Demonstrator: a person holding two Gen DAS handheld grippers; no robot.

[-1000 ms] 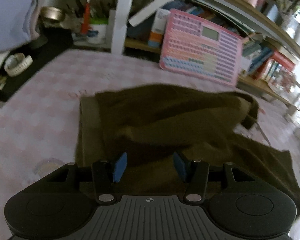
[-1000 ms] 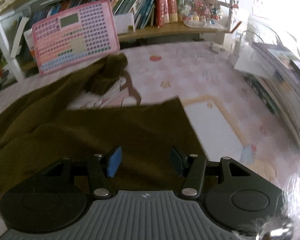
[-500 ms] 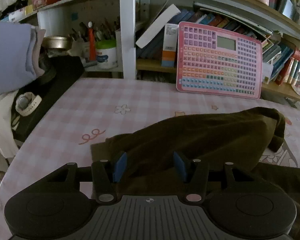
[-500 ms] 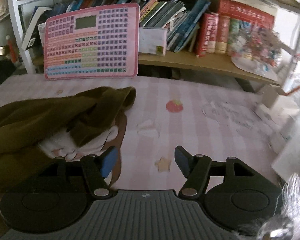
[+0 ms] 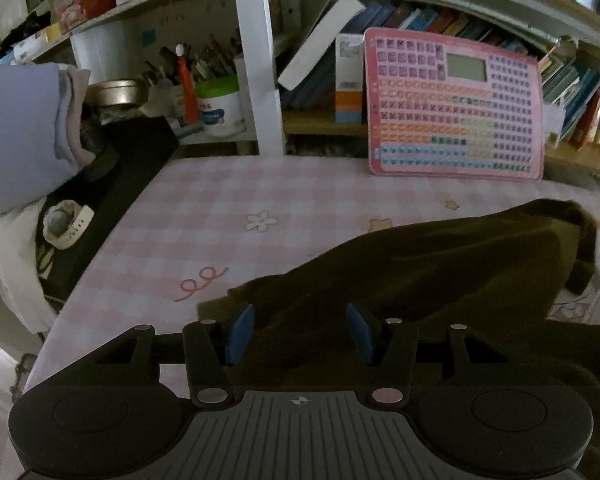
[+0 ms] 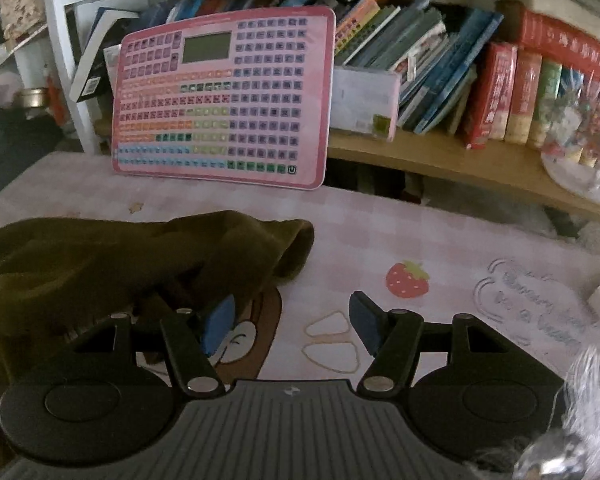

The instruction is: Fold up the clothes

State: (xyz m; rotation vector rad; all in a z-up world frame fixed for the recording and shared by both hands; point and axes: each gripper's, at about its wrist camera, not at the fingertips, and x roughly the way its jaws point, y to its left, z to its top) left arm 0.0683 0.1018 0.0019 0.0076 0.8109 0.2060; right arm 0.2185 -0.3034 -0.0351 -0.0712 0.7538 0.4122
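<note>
A dark olive garment [image 5: 440, 272] lies crumpled on the pink checked tablecloth [image 5: 220, 200], with a rolled end pointing toward the back right. My left gripper [image 5: 298, 332] hovers over the garment's near left part, open, its blue pads apart with cloth below them. In the right wrist view the same garment [image 6: 100, 256] fills the left side. My right gripper [image 6: 290, 322] stands open at the garment's right edge. Its left pad is beside the cloth and its right pad is over bare tablecloth [image 6: 380, 220]. Nothing is gripped.
A pink keypad toy [image 5: 452, 108] [image 6: 224, 96] leans against the shelf at the back. Books [image 6: 500, 92] fill the shelf behind. A white post [image 5: 260, 60] stands at the back. Folded lavender cloth [image 5: 24, 128] and a white watch [image 5: 66, 226] lie beyond the table's left edge.
My right gripper has swung right, off the middle of the garment to its right edge, and its jaws stand wider. My left gripper has shifted toward the garment's left edge.
</note>
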